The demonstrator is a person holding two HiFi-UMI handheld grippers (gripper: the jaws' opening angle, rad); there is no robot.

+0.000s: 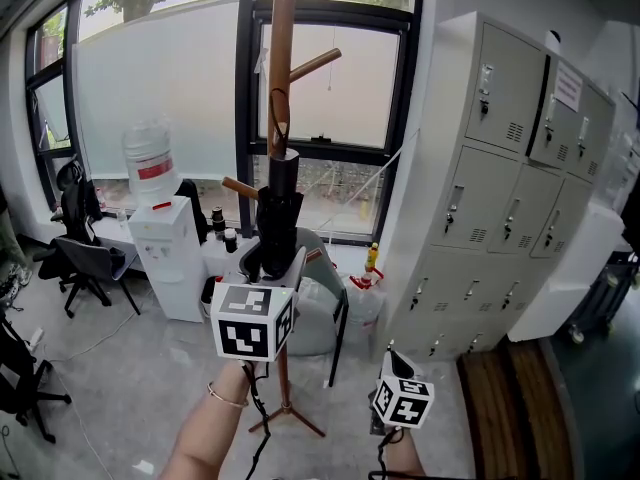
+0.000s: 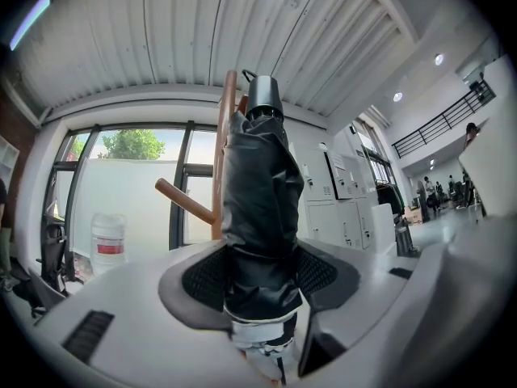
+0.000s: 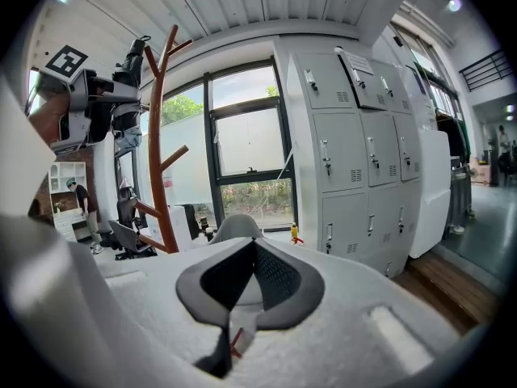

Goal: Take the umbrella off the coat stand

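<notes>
The folded black umbrella [image 1: 278, 218] stands upright at frame centre, its crinkled fabric clamped between the left gripper's [image 1: 272, 260] ribbed pads. It is just in front of the brown wooden coat stand [image 1: 282, 58], whose round pegs [image 1: 314, 65] jut close by. The right gripper [image 1: 398, 366] sits lower right, jaws parted on nothing. Grey metal lockers [image 1: 500, 218] fill the right and a white water cooler [image 1: 165, 258] stands left.
</notes>
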